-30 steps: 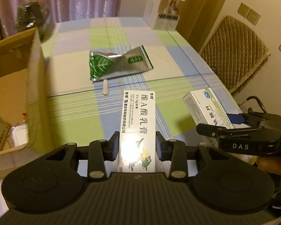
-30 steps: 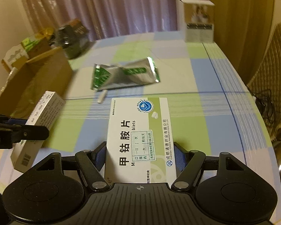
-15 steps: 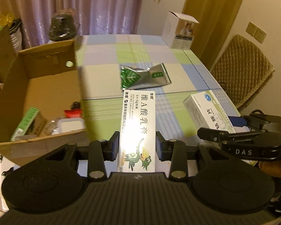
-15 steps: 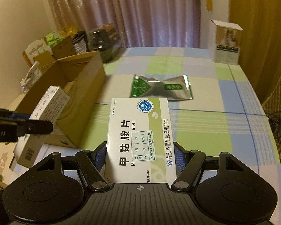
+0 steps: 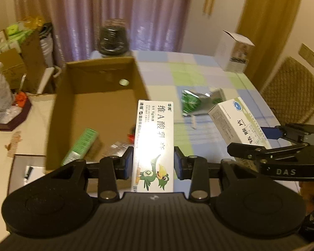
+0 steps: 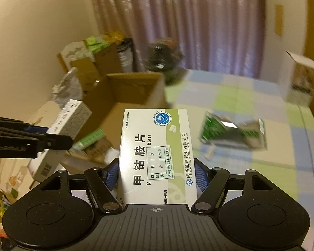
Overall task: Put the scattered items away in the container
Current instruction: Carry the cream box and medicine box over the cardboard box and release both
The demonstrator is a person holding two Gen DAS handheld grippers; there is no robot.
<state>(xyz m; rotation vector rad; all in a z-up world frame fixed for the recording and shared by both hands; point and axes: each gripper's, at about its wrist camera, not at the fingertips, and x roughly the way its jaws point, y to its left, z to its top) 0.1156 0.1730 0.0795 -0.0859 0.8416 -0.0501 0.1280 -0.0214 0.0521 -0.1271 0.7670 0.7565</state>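
Both wrist views toward cardboard box (image 5: 98,96)

A long white cream box (image 5: 153,144) and a white-green tablet box (image 6: 157,156) are held aloft near the open cardboard box (image 5: 98,96); a green foil pouch (image 5: 198,102) lies flat on the worktop (image 5: 198,75).

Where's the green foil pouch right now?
The green foil pouch lies on the checked tablecloth, right of the cardboard box in both wrist views, beyond the held ointment box.

Dim warm light, motion-blurred background, fisheye-bent edges, glare on the cream box (image 5: 153,146).
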